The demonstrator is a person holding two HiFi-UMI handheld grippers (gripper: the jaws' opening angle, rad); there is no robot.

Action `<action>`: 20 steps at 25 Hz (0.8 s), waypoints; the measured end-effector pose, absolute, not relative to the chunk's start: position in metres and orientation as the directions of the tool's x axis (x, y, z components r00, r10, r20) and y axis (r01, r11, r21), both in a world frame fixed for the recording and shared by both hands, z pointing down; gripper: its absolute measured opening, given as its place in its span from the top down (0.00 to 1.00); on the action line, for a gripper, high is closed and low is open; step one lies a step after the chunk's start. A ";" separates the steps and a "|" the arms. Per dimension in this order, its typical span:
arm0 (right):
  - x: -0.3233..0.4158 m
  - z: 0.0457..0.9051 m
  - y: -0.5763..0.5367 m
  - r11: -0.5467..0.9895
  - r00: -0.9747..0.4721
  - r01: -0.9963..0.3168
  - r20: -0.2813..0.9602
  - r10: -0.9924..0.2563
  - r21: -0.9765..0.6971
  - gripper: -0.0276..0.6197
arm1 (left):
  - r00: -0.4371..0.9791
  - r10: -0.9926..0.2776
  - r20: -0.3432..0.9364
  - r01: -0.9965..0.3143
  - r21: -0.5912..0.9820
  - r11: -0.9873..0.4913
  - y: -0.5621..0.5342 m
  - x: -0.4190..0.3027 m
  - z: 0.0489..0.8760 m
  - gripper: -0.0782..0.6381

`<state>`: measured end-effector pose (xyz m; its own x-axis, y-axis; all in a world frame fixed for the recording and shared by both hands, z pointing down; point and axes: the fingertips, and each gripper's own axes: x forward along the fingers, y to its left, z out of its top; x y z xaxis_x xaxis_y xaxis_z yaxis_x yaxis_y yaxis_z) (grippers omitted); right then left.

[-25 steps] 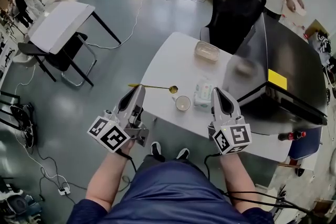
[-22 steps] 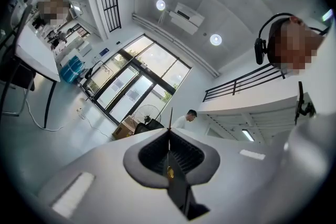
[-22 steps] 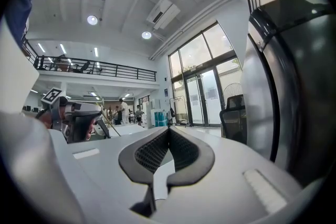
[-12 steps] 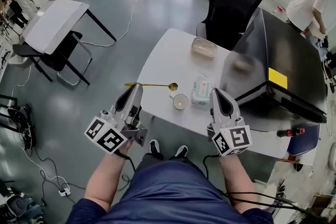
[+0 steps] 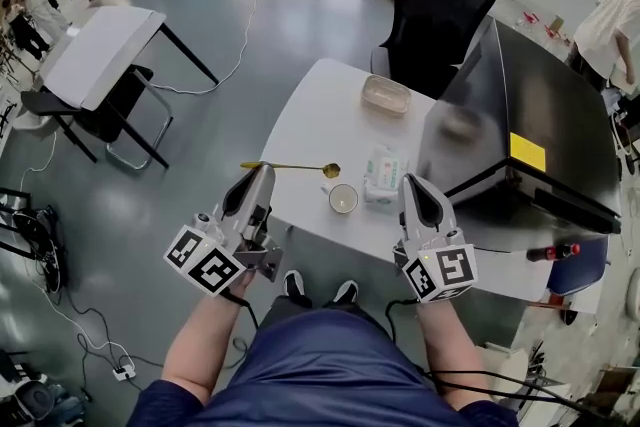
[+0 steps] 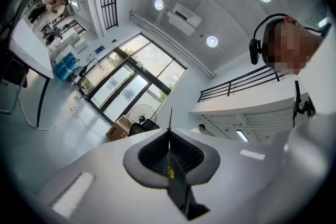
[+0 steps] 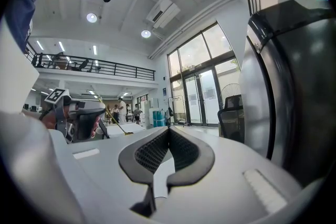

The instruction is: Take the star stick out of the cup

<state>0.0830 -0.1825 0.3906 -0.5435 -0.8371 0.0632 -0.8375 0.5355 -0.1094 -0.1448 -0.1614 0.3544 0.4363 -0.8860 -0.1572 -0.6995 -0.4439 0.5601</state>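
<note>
Right now, holding one star stick (image 5: 295,167) in the left gripper (image 5: 262,173), jaws pressed together on the thin gold shaft. Carrying it level and crosswise, star end toward the one cup (image 5: 343,200), near the cup's far-left rim and wholly out of it. Showing the right gripper (image 5: 413,183) with jaws closed tip to tip, nothing between them, near the front edge of the table (image 5: 310,105) and to the right of the cup. Counting on that one white table: a single cup, one pack of tissues (image 5: 382,177) just right of it, one clear dish (image 5: 386,95) farther back, one large dark box (image 5: 540,105) at the right side. Behind the table, one black chair (image 5: 440,5). Two grippers in all, one per hand.
</note>
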 end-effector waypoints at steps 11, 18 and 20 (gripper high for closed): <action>0.081 0.392 -0.183 0.532 -0.540 -0.840 0.070 -0.839 -0.103 0.95 | 0.446 -0.881 -0.157 -0.692 0.564 -0.451 -0.163 -0.145 0.357 0.88; 0.081 0.393 -0.183 0.531 -0.539 -0.840 0.069 -0.839 -0.107 0.95 | 0.447 -0.882 -0.151 -0.693 0.564 -0.448 -0.163 -0.145 0.358 0.88; 0.081 0.393 -0.183 0.530 -0.538 -0.841 0.070 -0.840 -0.107 0.95 | 0.448 -0.881 -0.152 -0.693 0.563 -0.450 -0.163 -0.144 0.358 0.88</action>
<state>0.0815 -0.1834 0.3934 -0.5382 -0.8399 0.0699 -0.8411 0.5301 -0.1072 -0.1443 -0.1629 0.3579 0.4483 -0.8808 -0.1524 -0.6929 -0.4501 0.5633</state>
